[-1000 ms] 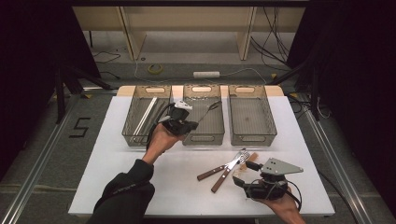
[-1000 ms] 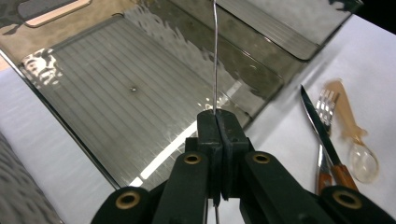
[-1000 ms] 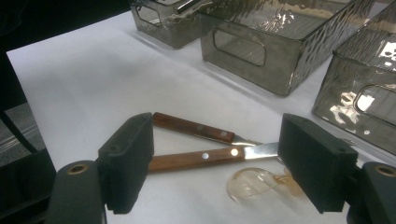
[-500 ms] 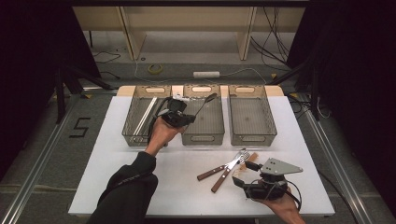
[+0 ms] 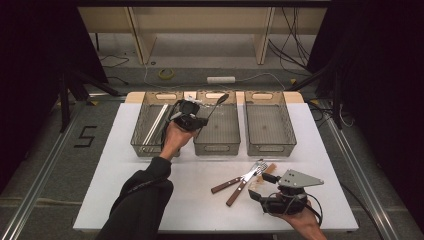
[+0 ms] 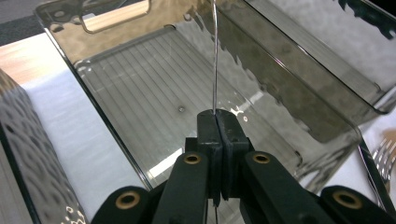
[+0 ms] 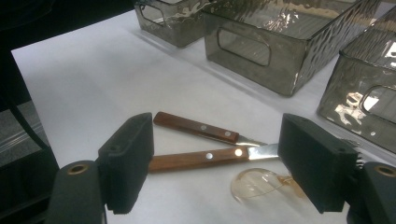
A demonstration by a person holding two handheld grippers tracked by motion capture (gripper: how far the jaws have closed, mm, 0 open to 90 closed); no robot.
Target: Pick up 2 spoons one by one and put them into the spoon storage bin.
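Note:
My left gripper (image 5: pixel 200 119) is shut on a thin metal utensil (image 5: pixel 219 101), which sticks out over the middle clear bin (image 5: pixel 216 147). In the left gripper view the jaws (image 6: pixel 216 116) pinch the utensil (image 6: pixel 215 56) edge-on above the ribbed floor of the bin (image 6: pixel 140 79). Near the front right of the table, my right gripper (image 5: pixel 262 186) is open, its jaws pointing at two wooden-handled utensils (image 5: pixel 234 184). In the right gripper view those handles (image 7: pixel 201 157) and an amber plastic spoon (image 7: pixel 254 185) lie on the table between and just beyond the open jaws (image 7: pixel 215 161).
Three clear grey bins stand in a row at the far side of the white table (image 5: pixel 125 200). The left bin (image 5: pixel 144 147) holds long silver pieces (image 5: pixel 155 124). The right bin (image 5: pixel 270 146) looks bare inside. A dark sleeve (image 5: pixel 140 200) reaches in from the front.
My left gripper has carried the metal utensil a little farther back and left over the bins. The right gripper has stayed where it was.

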